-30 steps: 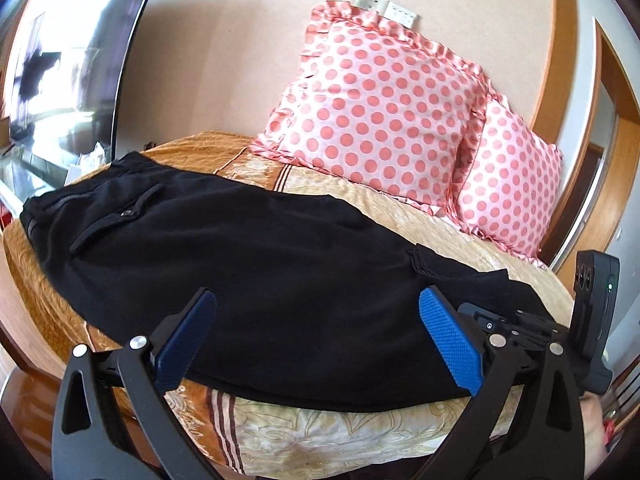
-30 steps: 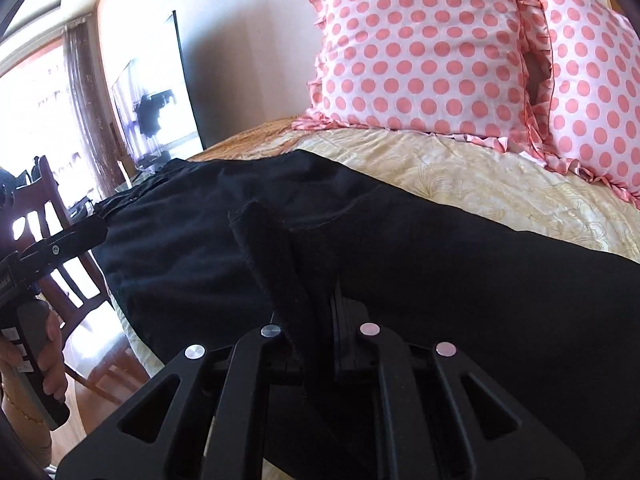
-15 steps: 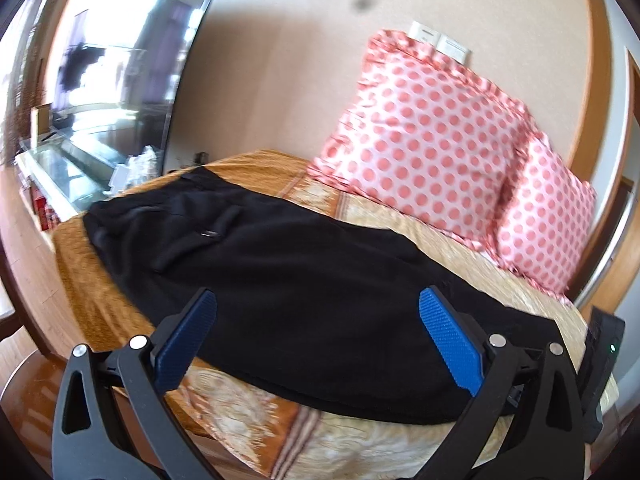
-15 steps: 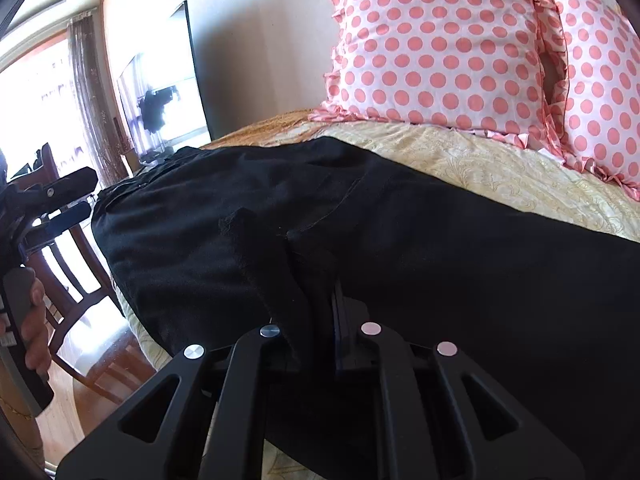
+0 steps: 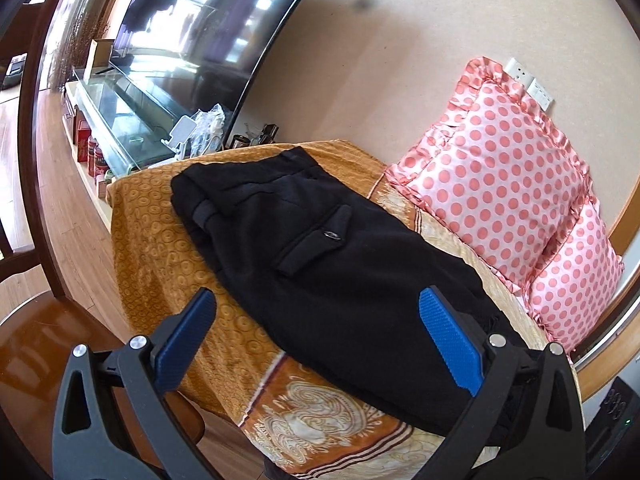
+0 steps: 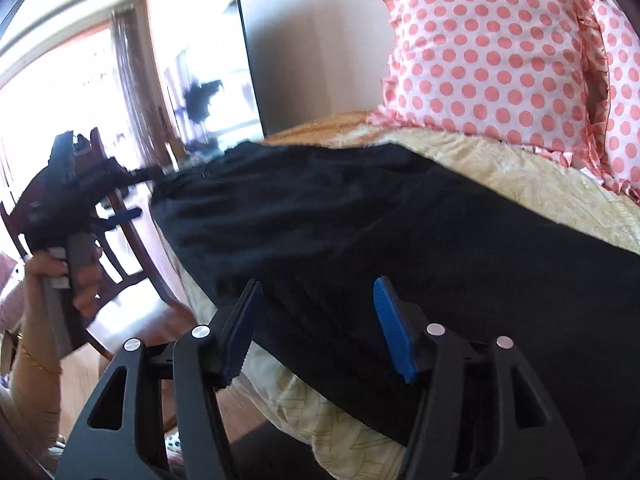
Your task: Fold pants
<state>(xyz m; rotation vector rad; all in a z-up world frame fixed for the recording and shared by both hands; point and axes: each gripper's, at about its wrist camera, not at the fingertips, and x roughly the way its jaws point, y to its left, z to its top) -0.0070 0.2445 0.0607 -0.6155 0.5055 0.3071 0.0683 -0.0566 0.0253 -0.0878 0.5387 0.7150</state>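
Black pants (image 5: 332, 264) lie flat along the bed, waistband at the far left, a flap pocket facing up. They also fill the right wrist view (image 6: 400, 240). My left gripper (image 5: 316, 340) is open and empty, raised above the near edge of the pants and looking down on them. My right gripper (image 6: 316, 320) is open and empty, low at the front edge of the pants near the leg end. The left gripper shows blurred in the right wrist view (image 6: 80, 196), held in a hand.
The bed has an orange and cream patterned cover (image 5: 160, 240). Two pink polka-dot pillows (image 5: 500, 184) lean on the wall behind. A TV (image 5: 208, 24) over a glass stand with small items stands far left. A wooden chair (image 6: 120, 248) stands beside the bed.
My right gripper has opened and let go of the pants fold it pinched. My left gripper has risen and swung left, toward the waistband end.
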